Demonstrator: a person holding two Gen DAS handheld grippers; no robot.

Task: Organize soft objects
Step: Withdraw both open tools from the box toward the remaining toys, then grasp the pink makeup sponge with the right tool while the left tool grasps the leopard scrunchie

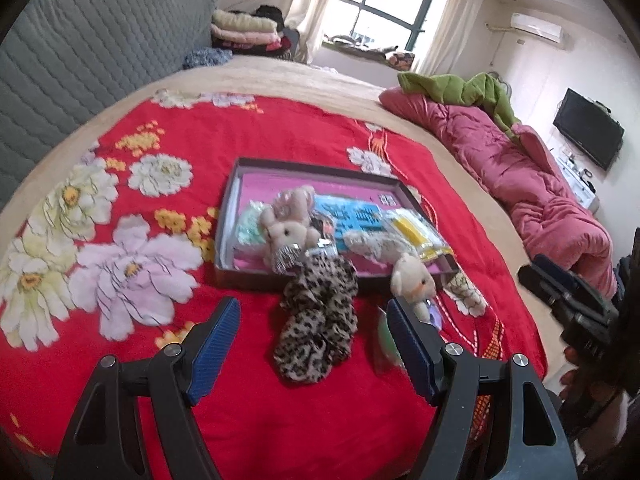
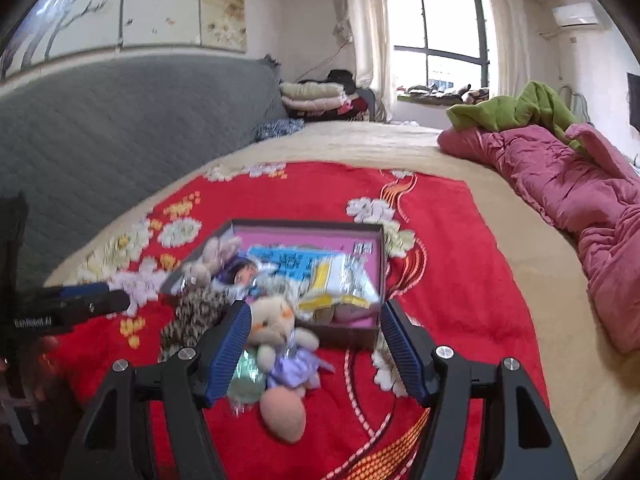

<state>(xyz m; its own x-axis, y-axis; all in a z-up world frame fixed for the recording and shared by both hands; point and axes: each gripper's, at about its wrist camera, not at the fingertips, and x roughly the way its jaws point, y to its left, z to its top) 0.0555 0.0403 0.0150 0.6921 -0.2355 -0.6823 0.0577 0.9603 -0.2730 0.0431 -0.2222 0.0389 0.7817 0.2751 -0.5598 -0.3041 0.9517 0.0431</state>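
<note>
A shallow dark box [image 1: 312,170] with a pink lining lies on the red flowered blanket and holds a beige plush rabbit [image 1: 286,220], a blue packet and a yellow packet. A leopard-print scrunchie [image 1: 318,320] lies in front of the box, between the fingers of my open left gripper [image 1: 312,320]. A small plush bear in a purple dress [image 2: 280,336] lies by the box's near edge, with a peach sponge [image 2: 283,416] in front of it. My open right gripper [image 2: 316,332] hangs above the bear. The box also shows in the right wrist view [image 2: 382,256].
A crumpled pink quilt [image 1: 520,172] with a green cloth on it lies along the bed's right side. A grey quilted headboard [image 1: 92,48] stands at left, folded blankets [image 1: 246,32] behind it. The right gripper appears at the right edge of the left wrist view [image 1: 568,300].
</note>
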